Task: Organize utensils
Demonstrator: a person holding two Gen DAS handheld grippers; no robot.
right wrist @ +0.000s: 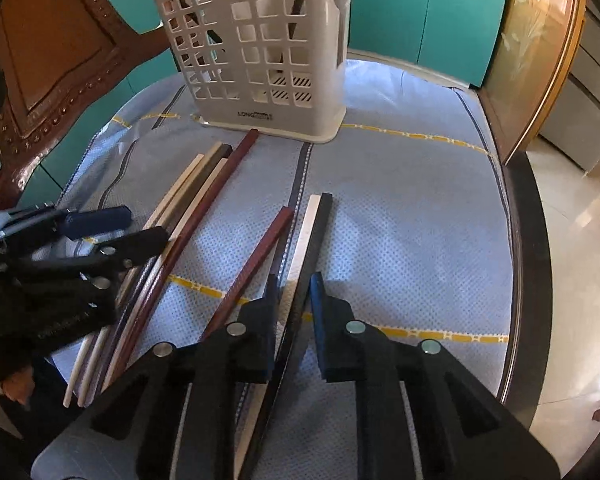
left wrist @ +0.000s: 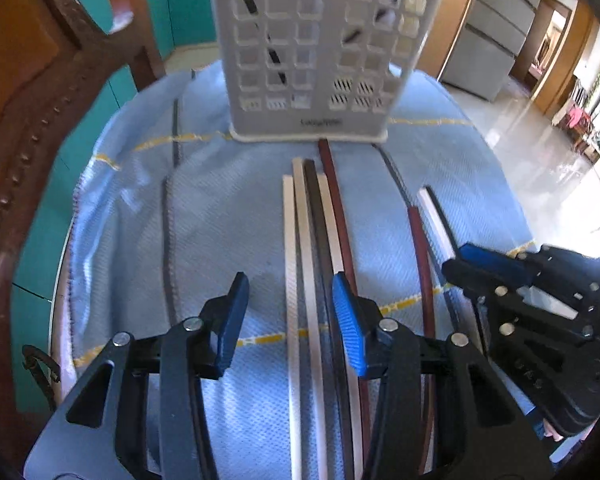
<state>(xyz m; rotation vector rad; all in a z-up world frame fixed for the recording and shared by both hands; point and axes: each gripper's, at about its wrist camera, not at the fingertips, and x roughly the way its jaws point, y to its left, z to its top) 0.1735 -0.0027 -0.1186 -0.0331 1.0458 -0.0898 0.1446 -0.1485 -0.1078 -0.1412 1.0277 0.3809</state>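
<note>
A white perforated utensil holder (left wrist: 312, 52) (right wrist: 260, 52) stands at the far side of the blue cloth, with dark sticks inside it. A bunch of white, dark and maroon chopsticks (left wrist: 312, 220) (right wrist: 188, 208) lies in front of it. My left gripper (left wrist: 292, 320) is open, low over this bunch, with two white chopsticks between its fingers and untouched. To the right lie a maroon chopstick (right wrist: 260, 256), a white chopstick (right wrist: 306, 224) and a black chopstick (right wrist: 320, 224). My right gripper (right wrist: 294, 308) (left wrist: 456, 264) is closed narrowly on the white and black pair, which still rests on the cloth.
The blue cloth (left wrist: 220, 220) (right wrist: 400, 220) covers a round table, whose dark rim (right wrist: 528, 260) runs close on the right. A carved wooden chair (left wrist: 40, 100) (right wrist: 52, 60) stands at the left. Teal cabinets are behind. A person's hand (right wrist: 16, 388) shows at the lower left.
</note>
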